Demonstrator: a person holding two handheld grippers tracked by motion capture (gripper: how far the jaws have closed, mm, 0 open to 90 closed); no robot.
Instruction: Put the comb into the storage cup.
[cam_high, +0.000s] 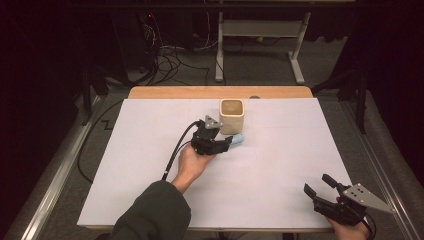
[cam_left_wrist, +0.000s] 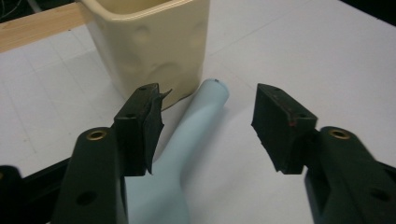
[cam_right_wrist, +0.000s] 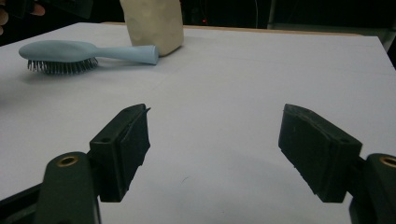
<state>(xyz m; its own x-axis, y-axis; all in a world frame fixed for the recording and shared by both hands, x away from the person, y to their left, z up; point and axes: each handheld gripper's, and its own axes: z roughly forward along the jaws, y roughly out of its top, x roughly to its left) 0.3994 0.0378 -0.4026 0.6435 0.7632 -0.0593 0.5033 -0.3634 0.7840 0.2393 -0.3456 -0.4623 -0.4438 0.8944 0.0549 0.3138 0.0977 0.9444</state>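
Hairbrush (cam_right_wrist: 88, 52) lies flat on the white worktop (cam_high: 280, 165), bristles down, just beside the cream cup (cam_high: 232, 115); the handle end appears to touch the cup's base, though this cannot be settled. In the left gripper view the pale blue handle (cam_left_wrist: 187, 135) is seen between the jaws, its long axis running from 7 o'clock near the lens toward 1 o'clock at the cup. The left gripper (cam_high: 226, 142) straddles the handle with jaws apart, pads not pressing on it; the handle sits closer to the left-hand pad. The right gripper (cam_high: 319, 186) rests well apart near the worktop's near right corner, jaws apart on nothing. The left hand (cam_high: 192, 162) is judged far nearer for a grasp across the handle. Count: one hairbrush, one cup, two grippers.
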